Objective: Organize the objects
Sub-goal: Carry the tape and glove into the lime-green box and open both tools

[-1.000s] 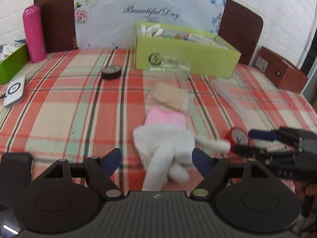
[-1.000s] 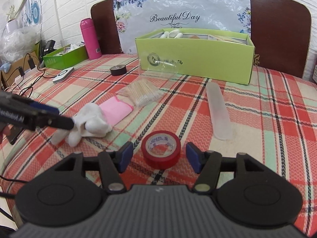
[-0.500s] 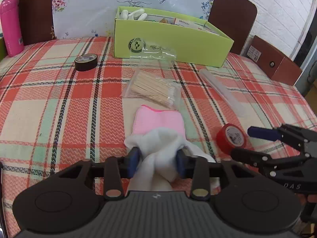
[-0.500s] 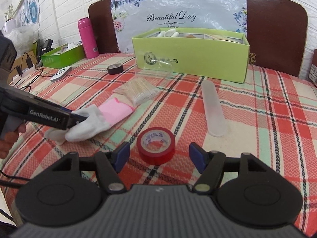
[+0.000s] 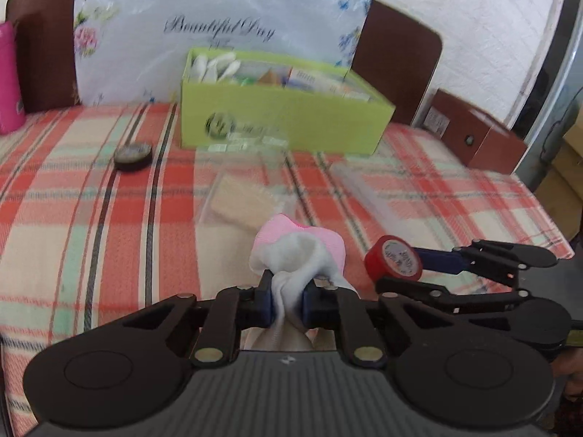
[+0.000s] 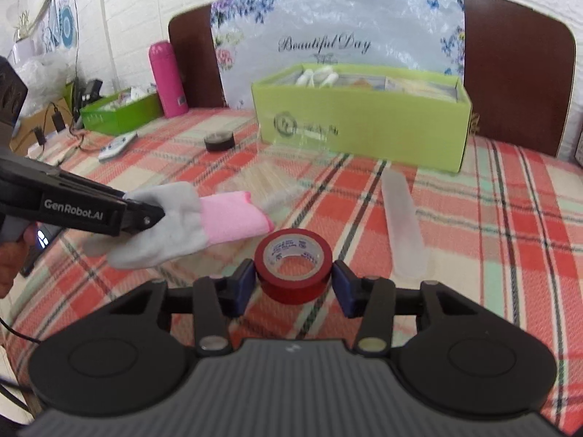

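My left gripper [image 5: 288,302] is shut on a white and pink sock [image 5: 298,247] and holds it lifted above the plaid tablecloth; the sock also shows in the right wrist view [image 6: 204,218], hanging from the left gripper [image 6: 160,215]. My right gripper [image 6: 293,284] is shut on a red tape roll [image 6: 293,262], raised off the cloth; the roll also shows in the left wrist view [image 5: 393,258]. The lime green box [image 5: 284,109] with several items inside stands at the back, also in the right wrist view [image 6: 360,116].
A bag of wooden sticks [image 5: 244,200], a black tape roll [image 6: 218,141], a frosted plastic case [image 6: 402,225] and a clear bag [image 6: 295,138] lie on the cloth. A pink bottle [image 6: 165,76], a green tray [image 6: 120,109] and a remote [image 6: 116,144] are at the left. A brown box [image 5: 477,134] is at the right.
The left gripper lifted the sock off the cloth. The right gripper closed on the red tape roll and raised it.
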